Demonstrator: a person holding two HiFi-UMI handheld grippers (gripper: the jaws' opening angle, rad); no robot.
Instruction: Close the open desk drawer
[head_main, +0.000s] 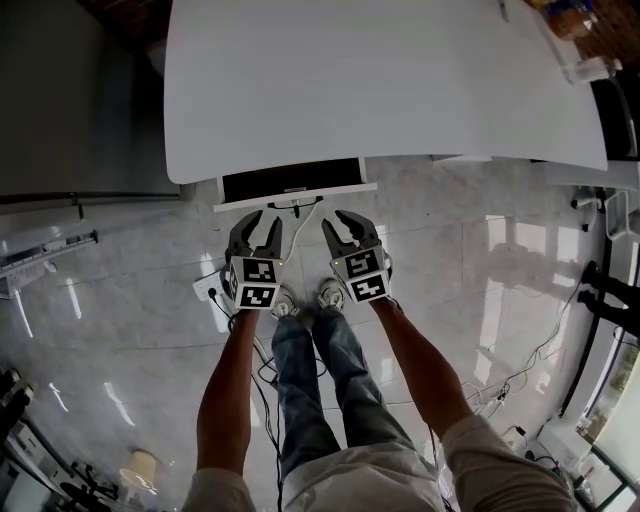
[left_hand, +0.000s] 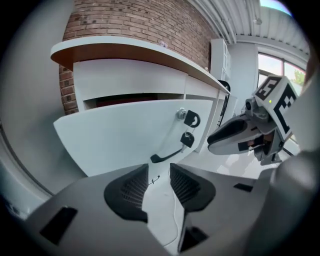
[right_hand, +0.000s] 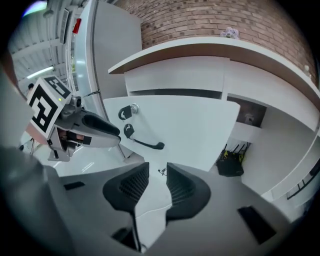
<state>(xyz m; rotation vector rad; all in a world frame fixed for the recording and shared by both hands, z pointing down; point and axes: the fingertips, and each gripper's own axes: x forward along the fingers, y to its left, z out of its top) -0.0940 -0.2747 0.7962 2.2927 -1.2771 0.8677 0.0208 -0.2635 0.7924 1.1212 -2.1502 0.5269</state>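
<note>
The drawer (head_main: 292, 185) stands pulled out from under the near edge of the white tabletop (head_main: 380, 80), and from the head view I look straight down into its dark inside behind the white front panel. In the left gripper view that front (left_hand: 120, 135) fills the middle, with a dark gap between its top edge and the desk body. A black handle (left_hand: 167, 156) sits low on it, and a lock (left_hand: 181, 114) above the handle carries black-headed keys (left_hand: 190, 130). The right gripper view shows the same front (right_hand: 195, 130), handle (right_hand: 145, 144) and keys (right_hand: 126, 120) from the other side. My left tool (head_main: 263, 222) and right tool (head_main: 338, 222) hover side by side just short of the drawer front, one on either side of the handle, neither touching it. The left tool (left_hand: 159, 176) has its ribbed pads spread, with only floor and a thin cable showing between them. The right tool (right_hand: 157, 176) is spread the same way and holds nothing. Each tool appears in the other's view, pointing at the drawer. Below them is the glossy tiled floor (head_main: 480, 270), where the person's shoes (head_main: 330, 293) and jeans (head_main: 320, 390) stand among loose cables. A brick wall (left_hand: 135, 22) rises behind the desk, and a black box with short antennas (right_hand: 231, 162) sits in the bay beside the drawer.
</note>
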